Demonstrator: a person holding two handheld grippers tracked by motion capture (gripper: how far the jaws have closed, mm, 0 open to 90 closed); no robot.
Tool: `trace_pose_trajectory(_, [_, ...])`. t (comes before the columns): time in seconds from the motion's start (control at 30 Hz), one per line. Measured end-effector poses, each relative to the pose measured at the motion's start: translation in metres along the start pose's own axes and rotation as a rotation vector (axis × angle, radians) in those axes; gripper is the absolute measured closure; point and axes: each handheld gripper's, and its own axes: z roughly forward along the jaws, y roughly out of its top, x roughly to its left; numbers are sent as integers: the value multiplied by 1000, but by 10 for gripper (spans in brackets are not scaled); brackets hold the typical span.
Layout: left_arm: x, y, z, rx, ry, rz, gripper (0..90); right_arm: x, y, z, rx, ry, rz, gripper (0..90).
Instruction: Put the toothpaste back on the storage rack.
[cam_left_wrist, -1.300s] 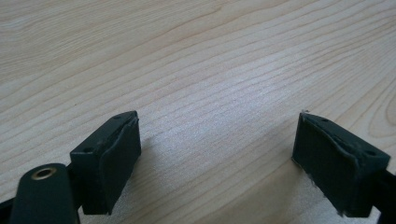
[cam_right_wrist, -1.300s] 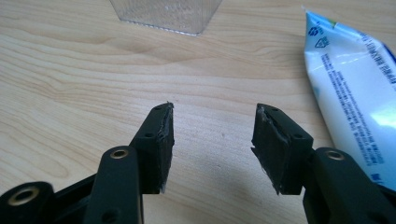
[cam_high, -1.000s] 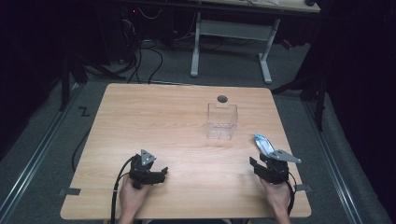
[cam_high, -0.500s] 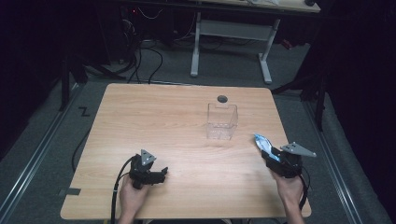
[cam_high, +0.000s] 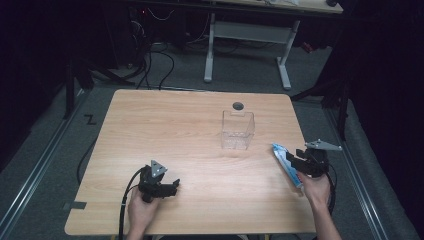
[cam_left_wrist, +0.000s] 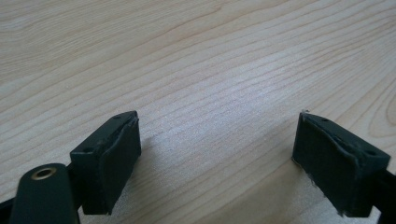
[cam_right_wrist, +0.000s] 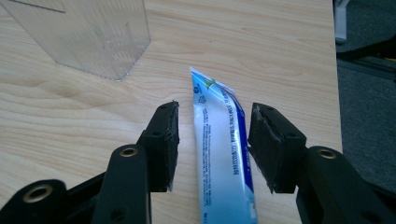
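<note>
While both forearms come in from the near edge of the pale wood-grain surface (cam_high: 165, 130), each hand carries a set of black two-jaw tongs. The left tongs (cam_high: 170, 187) sit low over the near left part of the surface, and the left gripper view shows their jaws spread wide over bare wood with nothing between them.

Over at the near right edge, the right tongs (cam_high: 291, 160) hang above a white and blue soft plastic tube (cam_right_wrist: 223, 149) that lies flat on the wood close to that edge. In the right gripper view the tube runs lengthwise between the two jaws, its flat crimped end pointing away from the hand. A strip of wood shows on either side of the tube, so the pads (cam_right_wrist: 170, 140) stand apart from it and do not press on it; the jaws are partly open and have just been opening a little with the tube between them.

Farther in, just left of the tube's far end, a clear plastic box with an open top (cam_high: 238, 131) stands upright on the surface, apart from the tube. Beyond the box, near the far edge, a small dark round hole (cam_high: 238, 106) is set in the wood.

Past the surface lie grey floor, black cables and the white legs of another table (cam_high: 247, 35).
</note>
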Motion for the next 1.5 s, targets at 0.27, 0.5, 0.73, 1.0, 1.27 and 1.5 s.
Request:
trace_pose_trajectory(0.27, [0,0,0,0,0,0,154,-8,5,18,55,-4,12,506])
trace_pose_trajectory(0.5, [0,0,0,0,0,0,154,-11,10,31,110,-17,23,450])
trace_pose_trajectory(0.73, [0,0,0,0,0,0,154,-16,9,48,161,15,57,430])
trace_pose_trajectory(1.0, [0,0,0,1,0,0,154,-17,7,60,200,35,52,429])
trace_pose_trajectory(1.27, [0,1,1,1,4,-4,154,-21,6,71,239,60,48,445])
trace_pose_trajectory(1.5, [0,1,1,1,4,-4,154,-14,7,79,308,53,34,491])
